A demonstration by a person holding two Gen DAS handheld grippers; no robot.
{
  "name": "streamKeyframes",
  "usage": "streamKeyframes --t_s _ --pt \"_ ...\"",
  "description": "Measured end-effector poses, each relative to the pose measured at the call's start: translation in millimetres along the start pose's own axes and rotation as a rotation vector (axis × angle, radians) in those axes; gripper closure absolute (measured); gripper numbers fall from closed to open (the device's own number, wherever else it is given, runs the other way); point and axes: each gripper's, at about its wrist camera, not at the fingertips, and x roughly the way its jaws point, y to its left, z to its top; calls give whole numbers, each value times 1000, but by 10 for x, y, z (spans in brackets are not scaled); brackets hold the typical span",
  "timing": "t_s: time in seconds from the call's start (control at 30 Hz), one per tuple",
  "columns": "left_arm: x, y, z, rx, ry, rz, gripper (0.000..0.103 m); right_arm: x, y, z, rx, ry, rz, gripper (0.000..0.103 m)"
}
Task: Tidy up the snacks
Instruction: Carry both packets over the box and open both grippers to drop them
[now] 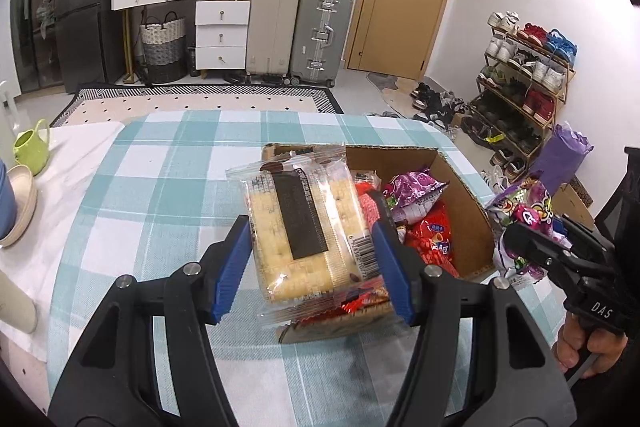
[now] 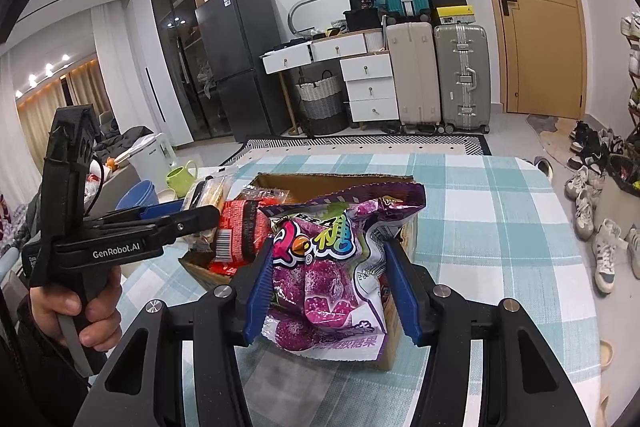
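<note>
Left wrist view: the left gripper [image 1: 312, 259] clamps a clear pack of crackers [image 1: 298, 227] above the cardboard box [image 1: 472, 203] on the checked tablecloth [image 1: 160, 179]. Right wrist view: the right gripper [image 2: 332, 291] squeezes a purple candy bag [image 2: 328, 267] over that box, which holds more snacks.

"GenRobot.AI" on left gripper [image 2: 200, 217]; "DAS" on right gripper [image 1: 532, 243].

Both wrist cams look down-fwd, close over shared snack box [image 1: 472, 215].
</note>
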Motion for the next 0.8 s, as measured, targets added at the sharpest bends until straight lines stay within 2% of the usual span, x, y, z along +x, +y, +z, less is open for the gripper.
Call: streamKeyframes --t_s 0.3,0.8 --pt "362 -224 55 48 39 -41 45 222 -25 127 -23 12 -3 50" --pt "753 -342 110 98 54 -23 45 669 -4 162 -93 62 -32 50"
